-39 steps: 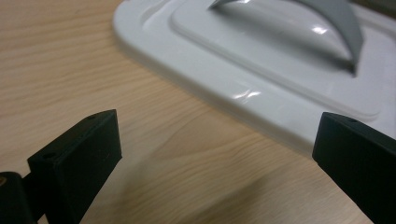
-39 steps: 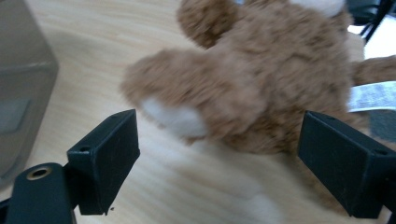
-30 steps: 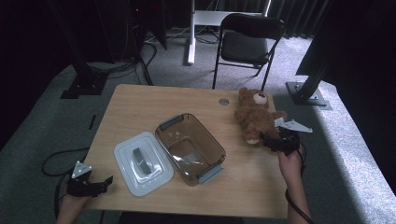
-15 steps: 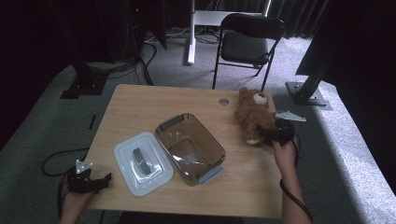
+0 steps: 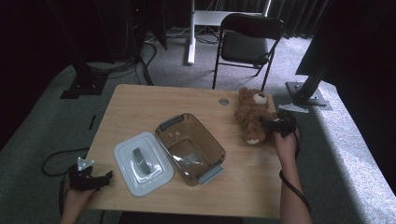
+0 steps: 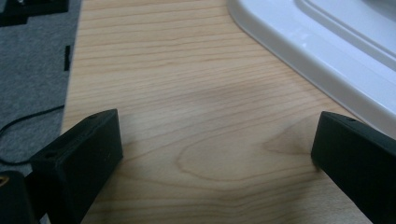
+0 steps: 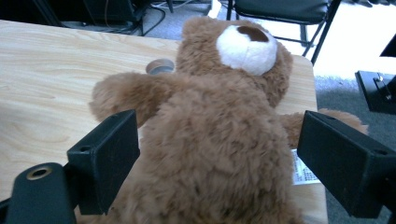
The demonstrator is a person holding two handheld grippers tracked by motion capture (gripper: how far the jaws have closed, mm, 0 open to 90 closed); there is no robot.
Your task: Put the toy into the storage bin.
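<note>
A brown teddy bear (image 5: 251, 116) lies on its back at the right of the wooden table (image 5: 140, 109). My right gripper (image 5: 270, 125) is open, its jaws standing on either side of the teddy bear's belly (image 7: 219, 140). A clear brown container (image 5: 190, 148) sits mid-table with its white lid (image 5: 142, 162) lying beside it on the left. My left gripper (image 5: 100, 179) rests open at the table's near left corner, with bare wood between its jaws and the white lid's rim (image 6: 327, 60) just ahead to the right.
A black folding chair (image 5: 247, 44) stands behind the table. A round grommet (image 5: 224, 101) sits in the tabletop left of the bear's head. A cable (image 5: 60, 156) trails on the grey carpet at the left. A black stand base (image 5: 308, 93) is at the far right.
My right gripper has moved left and forward onto the teddy bear, its jaws now straddling the body. The left gripper has barely shifted.
</note>
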